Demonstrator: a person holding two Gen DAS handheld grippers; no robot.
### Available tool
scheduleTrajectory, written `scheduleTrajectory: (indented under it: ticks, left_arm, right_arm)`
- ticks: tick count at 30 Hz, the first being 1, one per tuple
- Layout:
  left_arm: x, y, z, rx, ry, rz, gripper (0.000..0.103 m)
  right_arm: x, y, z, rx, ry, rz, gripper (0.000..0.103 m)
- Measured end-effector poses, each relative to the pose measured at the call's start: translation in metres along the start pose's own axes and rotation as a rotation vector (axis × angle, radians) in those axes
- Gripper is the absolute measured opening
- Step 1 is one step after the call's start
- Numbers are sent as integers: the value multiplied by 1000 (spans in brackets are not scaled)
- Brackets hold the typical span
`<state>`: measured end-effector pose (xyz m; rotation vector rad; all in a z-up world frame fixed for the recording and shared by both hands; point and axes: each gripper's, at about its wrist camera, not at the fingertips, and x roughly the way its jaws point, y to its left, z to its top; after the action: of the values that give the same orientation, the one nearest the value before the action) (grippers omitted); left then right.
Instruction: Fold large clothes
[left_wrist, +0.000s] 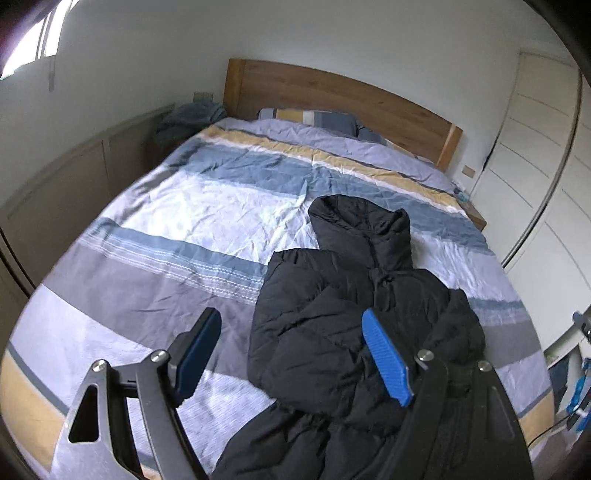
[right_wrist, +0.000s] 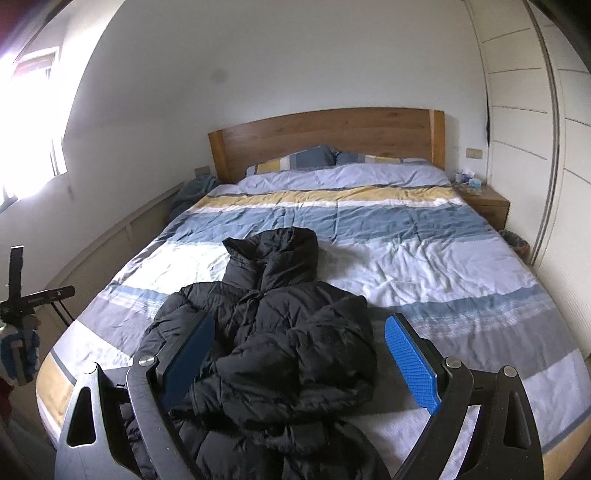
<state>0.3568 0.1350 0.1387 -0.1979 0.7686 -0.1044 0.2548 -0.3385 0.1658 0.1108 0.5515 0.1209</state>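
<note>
matt puffy jacket (right_wrist: 273, 332) (wooden headboard (right_wrist: 325, 133))

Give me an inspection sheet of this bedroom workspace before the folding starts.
Surface: bed with a striped, wrinkled duvet; pillows at the wooden headboard.
Job's things: black puffer jacket lies crumpled near the foot of the bed, hood toward the headboard, not folded.
Clutter: small items on the nightstand, too small to identify; blue cloth heaped beside the bed's head.
Grippers: left gripper open, nothing between its fingers; right gripper open above the jacket, holding nothing.
Cables: a thin dark cable on the floor by the bed's foot.
Surroundings: white wardrobe, bright window.
</note>
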Motion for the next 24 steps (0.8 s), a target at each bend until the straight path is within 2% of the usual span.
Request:
scheduleTrajectory:
  ticks: [6, 9, 14, 17, 24]
  left_arm:
    - [69, 11, 38, -50, 38, -29, 78]
    - [121, 10, 64, -68, 56, -51, 78]
    - [225, 3, 101, -104, 93, -145, 78]
    - [267, 0, 108, -109, 119, -165, 78]
    - [322, 8, 119, -172, 183, -176, 78]
  right_arm:
    - [67, -12, 31, 70, 22, 45, 93]
    - [113, -25, 49, 131, 28, 76, 93]
    - [217, -44, 73, 170, 59, 74, 93]
    - [268, -48, 74, 188, 99, 85, 93]
    - [341, -50, 74, 223, 179, 132, 93]
